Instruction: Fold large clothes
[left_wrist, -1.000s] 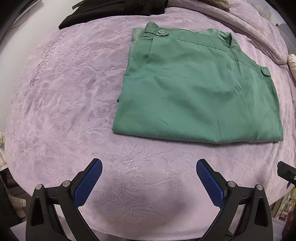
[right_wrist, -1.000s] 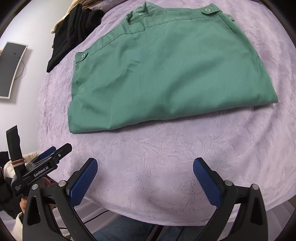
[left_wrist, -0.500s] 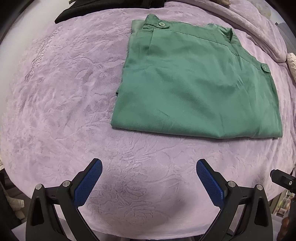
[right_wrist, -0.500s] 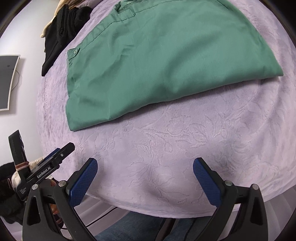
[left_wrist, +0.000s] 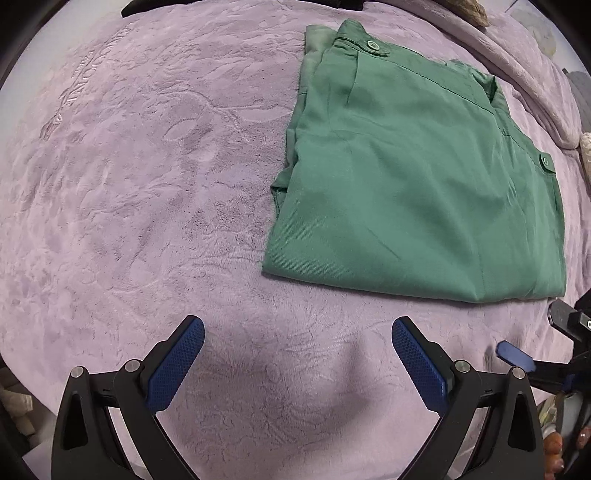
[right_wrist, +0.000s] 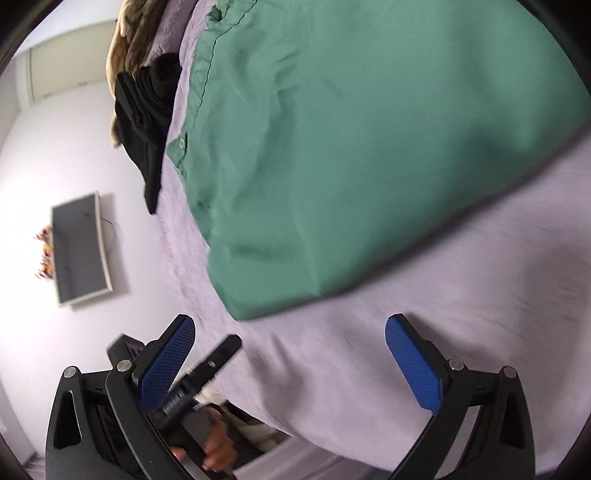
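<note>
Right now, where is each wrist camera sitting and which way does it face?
Left wrist: low over the lilac blanket, facing the folded green garment; open left gripper shows, right gripper's tip at the right edge.
Right wrist: tilted and blurred at the bed's edge, facing the garment, black clothes and wall; open right gripper and a hand show.
Shared: garment and blanket.

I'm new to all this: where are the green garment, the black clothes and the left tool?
green garment (left_wrist: 424, 184): left wrist view, middle of folded cloth.
black clothes (right_wrist: 144, 110): right wrist view, middle of pile.
left tool (left_wrist: 297, 354): left wrist view, between fingertips.
</note>
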